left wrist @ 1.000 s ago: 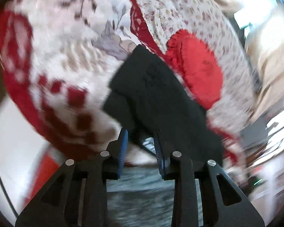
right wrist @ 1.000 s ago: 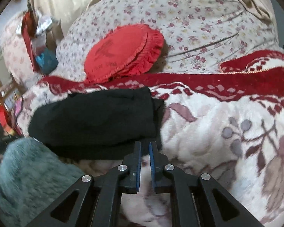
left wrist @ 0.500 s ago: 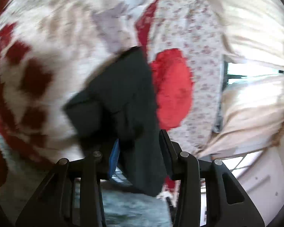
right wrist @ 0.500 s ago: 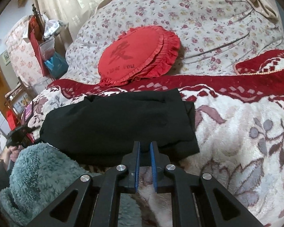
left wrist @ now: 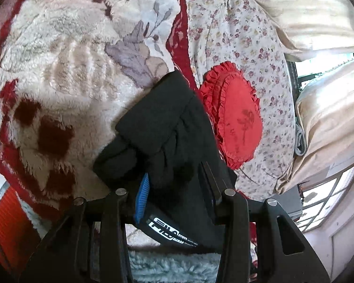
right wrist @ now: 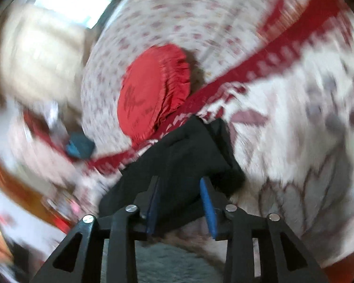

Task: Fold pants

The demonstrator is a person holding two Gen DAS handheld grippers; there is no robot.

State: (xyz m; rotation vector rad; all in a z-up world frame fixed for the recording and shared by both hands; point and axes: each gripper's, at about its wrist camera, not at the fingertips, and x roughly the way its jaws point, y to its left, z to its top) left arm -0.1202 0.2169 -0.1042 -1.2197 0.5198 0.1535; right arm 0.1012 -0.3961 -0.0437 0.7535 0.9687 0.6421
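Tool work first: the left tool (left wrist: 174, 188) has its two fingers spread wide with a thick bunch of black cloth filling the gap, though whether they press on it or only sit around it I cannot tell. The right tool (right wrist: 180, 202) is also spread, its blue pads on either side of the near edge of the same cloth, and that view is too blurred to show any contact.

Going from the biggest thing down: the bed carries a fluffy white and red blanket (left wrist: 66, 75), with a flowered sheet (left wrist: 243, 47) beyond it. On the blanket, near its red border, lie the black pants (left wrist: 167, 122), already doubled into a short, thick bundle with one flap laid over the layers beneath. A round red cushion (left wrist: 236, 118) rests on the sheet just beside the bundle. Smallest, a white printed label (left wrist: 170, 232) shows on the cloth nearest the left tool.

My judgement is that the folding is mostly done. What seems left is one more fold or a tidy-up: the near end in the left view is puckered and uneven, so the edges need squaring.
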